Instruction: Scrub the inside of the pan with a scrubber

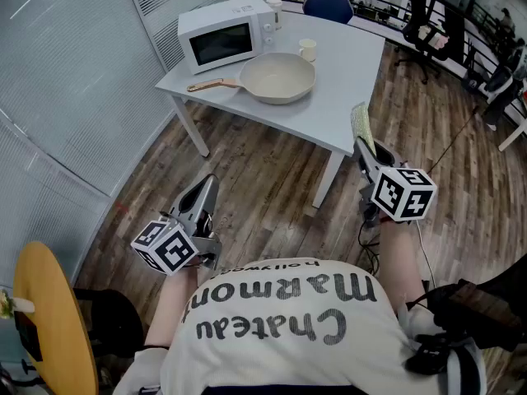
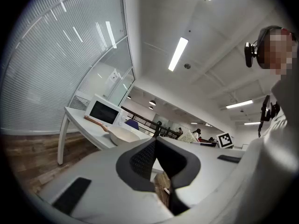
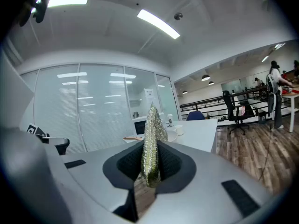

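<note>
A cream pan point(image 1: 277, 76) with a wooden handle point(image 1: 211, 85) lies on the white table point(image 1: 346, 89), in front of the microwave. It also shows small in the left gripper view as the pan point(image 2: 122, 135). My right gripper point(image 1: 362, 141) is shut on a flat, glittery yellow-green scrubber point(image 1: 362, 125), held upright off the table's near corner. In the right gripper view the scrubber point(image 3: 152, 139) stands pinched between the pads. My left gripper point(image 1: 207, 185) hangs lower and further left over the floor, shut with nothing in it; its tips point(image 2: 156, 139) meet.
A white microwave point(image 1: 224, 33) and a small cup point(image 1: 307, 49) stand on the table behind the pan. Wooden floor point(image 1: 263, 179) lies between me and the table. A round yellow table point(image 1: 53, 319) is at my left. Office chairs point(image 1: 420, 23) stand at the far right.
</note>
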Motion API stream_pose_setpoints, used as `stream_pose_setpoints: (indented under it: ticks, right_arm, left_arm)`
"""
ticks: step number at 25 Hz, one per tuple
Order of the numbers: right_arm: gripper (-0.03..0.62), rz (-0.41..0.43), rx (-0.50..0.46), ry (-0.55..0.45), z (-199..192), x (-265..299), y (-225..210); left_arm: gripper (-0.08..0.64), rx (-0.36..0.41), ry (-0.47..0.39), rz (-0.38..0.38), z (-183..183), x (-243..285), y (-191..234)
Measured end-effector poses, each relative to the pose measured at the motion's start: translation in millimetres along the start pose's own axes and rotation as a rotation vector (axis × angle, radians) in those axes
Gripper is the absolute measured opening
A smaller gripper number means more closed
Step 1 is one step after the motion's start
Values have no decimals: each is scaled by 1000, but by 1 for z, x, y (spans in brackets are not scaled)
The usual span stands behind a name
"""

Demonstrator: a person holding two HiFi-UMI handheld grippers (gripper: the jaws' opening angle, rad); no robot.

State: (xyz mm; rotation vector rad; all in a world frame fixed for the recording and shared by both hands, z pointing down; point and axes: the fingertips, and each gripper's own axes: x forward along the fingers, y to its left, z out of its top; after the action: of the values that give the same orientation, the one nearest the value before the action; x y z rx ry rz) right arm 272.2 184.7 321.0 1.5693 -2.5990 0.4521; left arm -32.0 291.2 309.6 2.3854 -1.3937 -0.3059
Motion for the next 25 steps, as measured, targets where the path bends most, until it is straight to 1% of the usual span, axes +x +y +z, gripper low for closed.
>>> stream_pose_setpoints:
  ticks: [8, 13, 16, 20, 22, 25]
  right_arm:
    - [51, 9, -10, 4, 2, 4, 0]
    - [51, 18, 9, 11, -3, 16, -1]
    - [51, 35, 51, 23, -15, 24, 0]
    - [51, 56, 130, 54, -29, 38, -7]
    - [51, 53, 142, 79, -35, 48, -14]
    - [51, 38, 131, 114, -38, 69, -24]
  left_arm:
    - [-8, 6, -3, 8, 0, 1, 0]
    - [-8, 17, 6, 51, -1, 0, 8]
    - [-8, 31, 5, 78, -3, -3, 18]
    - [-8, 49, -41, 106, 3, 4, 30]
    - [-6, 37, -66, 108, 7, 13, 38]
    - [-6, 14, -104, 110, 15, 30, 55]
